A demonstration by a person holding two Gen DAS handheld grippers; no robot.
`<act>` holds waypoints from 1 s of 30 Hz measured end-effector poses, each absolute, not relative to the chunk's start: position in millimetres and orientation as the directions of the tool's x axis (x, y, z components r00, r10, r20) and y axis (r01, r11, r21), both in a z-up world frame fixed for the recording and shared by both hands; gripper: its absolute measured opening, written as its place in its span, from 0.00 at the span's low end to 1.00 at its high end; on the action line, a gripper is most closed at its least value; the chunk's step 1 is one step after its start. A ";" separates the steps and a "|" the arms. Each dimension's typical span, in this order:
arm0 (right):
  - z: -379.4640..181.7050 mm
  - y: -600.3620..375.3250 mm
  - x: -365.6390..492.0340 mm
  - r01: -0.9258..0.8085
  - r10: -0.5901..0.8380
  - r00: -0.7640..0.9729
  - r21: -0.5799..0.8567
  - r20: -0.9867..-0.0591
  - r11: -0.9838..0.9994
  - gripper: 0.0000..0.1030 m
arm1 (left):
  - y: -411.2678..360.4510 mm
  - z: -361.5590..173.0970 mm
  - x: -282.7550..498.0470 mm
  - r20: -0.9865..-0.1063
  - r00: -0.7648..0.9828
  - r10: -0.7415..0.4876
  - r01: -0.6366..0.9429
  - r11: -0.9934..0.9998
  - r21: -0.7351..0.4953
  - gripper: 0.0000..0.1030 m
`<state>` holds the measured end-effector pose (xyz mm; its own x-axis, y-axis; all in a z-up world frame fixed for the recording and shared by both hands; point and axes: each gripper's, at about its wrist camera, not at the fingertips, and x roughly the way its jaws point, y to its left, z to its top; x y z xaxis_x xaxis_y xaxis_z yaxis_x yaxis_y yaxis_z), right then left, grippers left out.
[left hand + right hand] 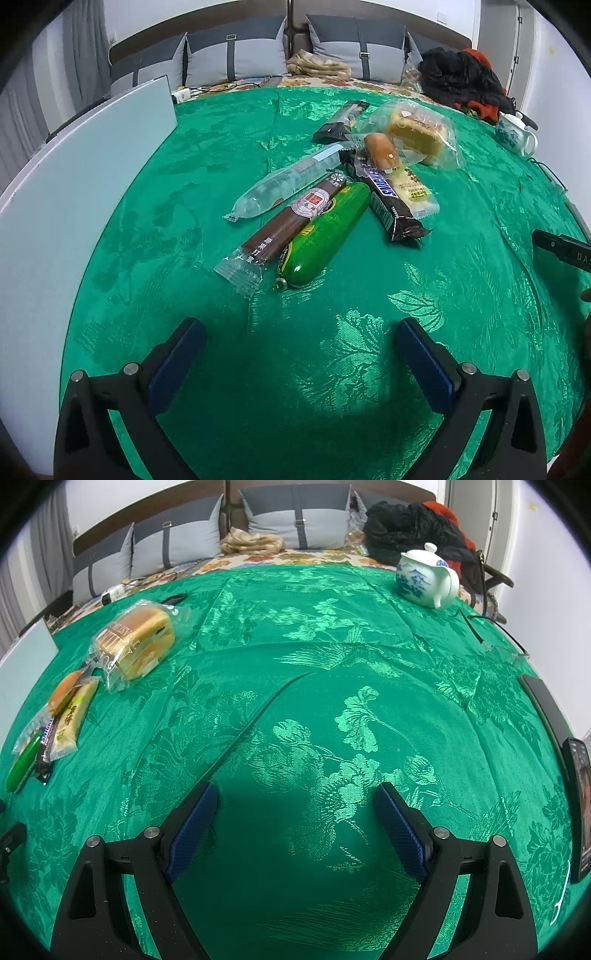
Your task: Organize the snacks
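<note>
A heap of snacks lies mid-table in the left wrist view: a green sausage [325, 236], a brown bar [291, 225], a clear wrapped stick [288, 181], a Snickers bar [388, 199], a yellow biscuit pack [413, 188], a small bun [380, 149], a bagged sponge cake [417, 133] and a black packet [341, 120]. My left gripper [299, 328] stands open just short of the sausage, empty. My right gripper [295, 794] is open over bare cloth, with the bagged cake [138, 642] and the heap [55, 723] far to its left.
Green patterned cloth [332, 720] covers the round table. A white board [74, 177] stands along the left edge. A blue-and-white teapot [424, 576] sits at the far right. A phone [580, 805] lies at the right rim. Cushions and clothes lie on the sofa behind.
</note>
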<state>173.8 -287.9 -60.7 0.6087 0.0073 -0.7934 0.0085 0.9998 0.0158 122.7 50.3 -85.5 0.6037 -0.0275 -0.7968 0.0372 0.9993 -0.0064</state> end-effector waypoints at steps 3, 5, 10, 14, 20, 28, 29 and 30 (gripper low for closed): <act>-60.7 -288.0 173.8 0.009 0.008 0.609 0.016 -0.793 1.000 0.87 | 50.0 -85.7 122.4 -0.795 0.606 -0.026 0.036 0.999 -0.005 1.00; -60.6 -288.1 173.7 0.009 0.008 0.609 0.016 -0.793 1.000 0.87 | 49.9 -85.9 122.2 -0.794 0.607 -0.025 0.035 0.999 -0.005 1.00; -60.6 -288.0 173.9 0.009 0.008 0.609 0.016 -0.793 1.000 0.87 | 49.5 -85.8 122.0 -0.794 0.608 -0.024 0.034 0.999 -0.004 1.00; -60.5 -288.1 173.9 0.009 0.008 0.609 0.016 -0.793 1.000 0.87 | 49.4 -85.8 122.0 -0.794 0.608 -0.023 0.034 0.999 -0.004 1.00; -60.4 -288.3 173.6 0.009 0.008 0.609 0.017 -0.793 1.000 0.87 | 49.4 -85.8 122.2 -0.794 0.608 -0.023 0.033 0.999 -0.004 1.00; -60.5 -288.2 173.9 0.009 0.008 0.609 0.017 -0.793 1.000 0.87 | 49.4 -85.9 122.3 -0.793 0.608 -0.023 0.033 0.999 -0.003 1.00; -60.5 -288.4 173.6 0.009 0.008 0.609 0.017 -0.793 1.000 0.87 | 49.5 -85.9 122.3 -0.793 0.608 -0.023 0.033 0.999 -0.003 1.00; -60.5 -288.3 173.8 0.009 0.008 0.609 0.017 -0.793 1.000 0.87 | 49.4 -86.0 122.3 -0.793 0.608 -0.023 0.033 0.999 -0.003 1.00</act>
